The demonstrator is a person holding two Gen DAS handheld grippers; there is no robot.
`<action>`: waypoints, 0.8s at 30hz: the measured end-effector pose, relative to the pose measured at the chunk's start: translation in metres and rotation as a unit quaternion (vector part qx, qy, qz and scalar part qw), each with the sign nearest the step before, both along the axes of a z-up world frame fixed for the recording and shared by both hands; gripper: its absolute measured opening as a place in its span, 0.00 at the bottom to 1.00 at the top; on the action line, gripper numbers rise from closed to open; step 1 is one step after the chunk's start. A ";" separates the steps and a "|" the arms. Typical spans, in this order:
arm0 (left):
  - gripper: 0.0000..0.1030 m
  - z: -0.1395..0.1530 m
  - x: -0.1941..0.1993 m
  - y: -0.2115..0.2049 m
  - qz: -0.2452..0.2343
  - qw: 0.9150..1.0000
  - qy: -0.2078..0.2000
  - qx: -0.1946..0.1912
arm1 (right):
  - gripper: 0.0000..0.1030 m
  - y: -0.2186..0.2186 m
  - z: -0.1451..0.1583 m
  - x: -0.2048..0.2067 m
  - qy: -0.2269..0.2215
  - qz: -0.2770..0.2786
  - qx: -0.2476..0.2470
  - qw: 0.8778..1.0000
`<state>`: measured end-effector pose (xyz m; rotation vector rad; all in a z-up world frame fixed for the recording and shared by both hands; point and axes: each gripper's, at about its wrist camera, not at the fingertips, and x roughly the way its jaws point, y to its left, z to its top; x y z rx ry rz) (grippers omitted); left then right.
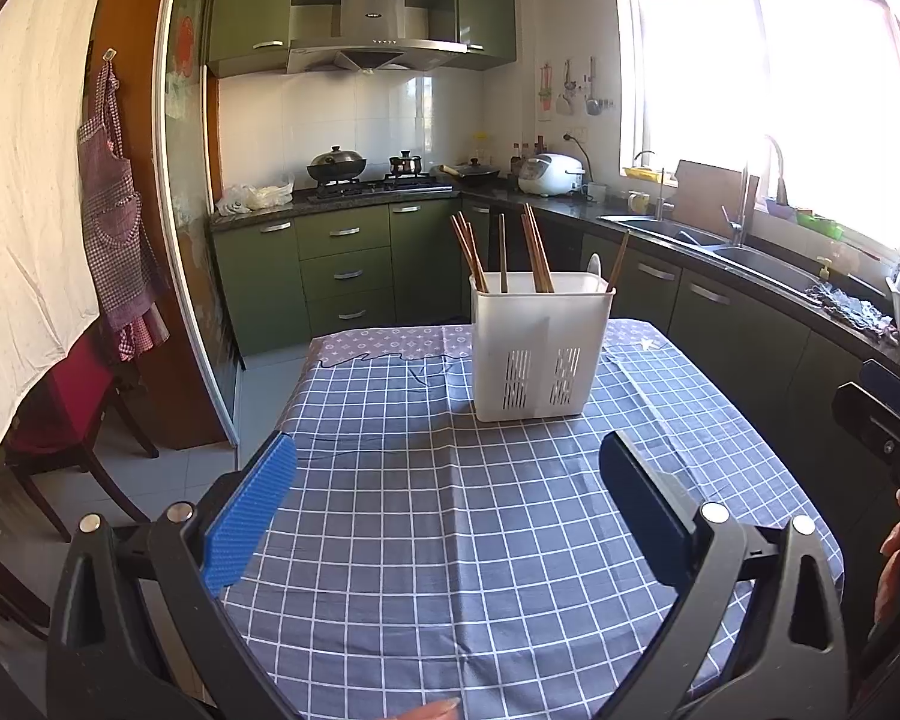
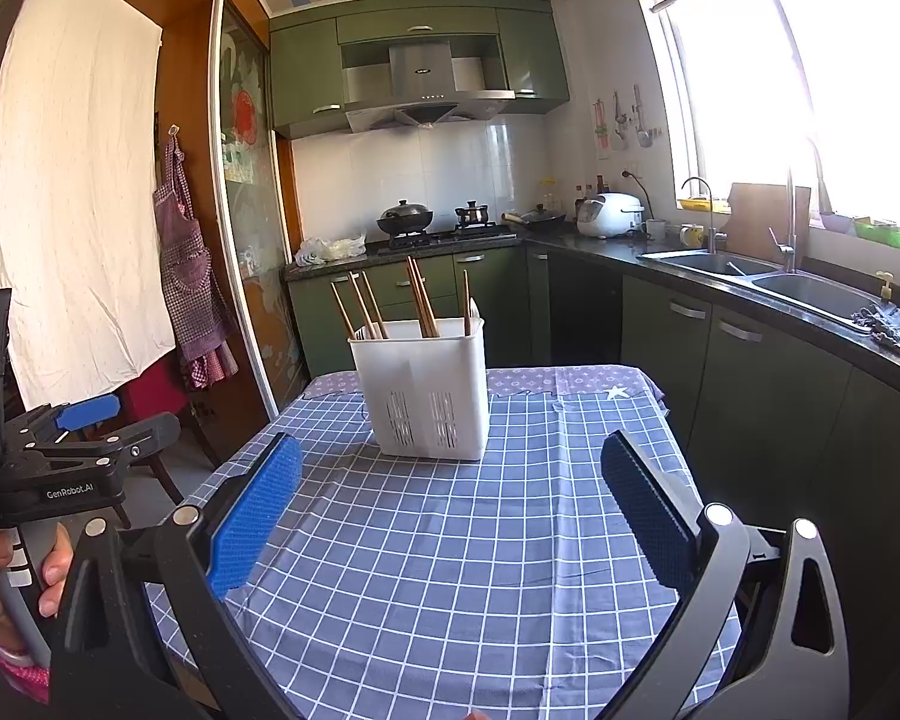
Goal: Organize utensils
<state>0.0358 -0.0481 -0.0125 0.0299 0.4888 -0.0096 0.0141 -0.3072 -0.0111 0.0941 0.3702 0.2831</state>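
A white plastic utensil holder (image 1: pixel 537 348) (image 2: pixel 426 387) stands upright on the far half of the table. Several brown chopsticks (image 1: pixel 537 252) (image 2: pixel 420 300) stick up out of it, and a white spoon handle (image 1: pixel 594 264) shows at its back right corner. My left gripper (image 1: pixel 450 474) hovers over the near part of the table, open and holding nothing. My right gripper (image 2: pixel 450 480) is likewise open with nothing between its blue pads, well short of the holder. The left gripper's body (image 2: pixel 60 462) appears at the left edge of the right wrist view.
The table carries a blue-and-white checked cloth (image 1: pixel 450 540) (image 2: pixel 450 540). Green kitchen cabinets (image 1: pixel 342 270), a stove with pots (image 1: pixel 366 174), a rice cooker (image 1: pixel 552 174) and a sink (image 1: pixel 720 246) line the far and right walls. A red chair (image 1: pixel 72 414) stands to the left.
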 end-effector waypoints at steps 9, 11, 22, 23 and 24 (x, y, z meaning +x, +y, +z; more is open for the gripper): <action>0.93 0.000 0.000 -0.001 0.000 1.000 0.000 -0.002 | 0.96 0.001 -0.003 0.001 0.003 0.000 -0.001 1.000; 0.93 -0.001 0.000 -0.001 -0.001 1.000 0.002 -0.003 | 0.96 0.001 -0.004 0.002 0.004 0.001 -0.001 1.000; 0.93 -0.004 0.005 -0.001 -0.009 1.000 0.014 -0.012 | 0.96 0.004 -0.009 0.007 0.011 0.003 -0.005 1.000; 0.93 -0.005 0.006 -0.001 -0.010 1.000 0.015 -0.014 | 0.96 0.004 -0.010 0.008 0.011 0.003 -0.005 1.000; 0.93 -0.005 0.006 -0.001 -0.011 1.000 0.016 -0.014 | 0.96 0.004 -0.010 0.008 0.012 0.003 -0.005 1.000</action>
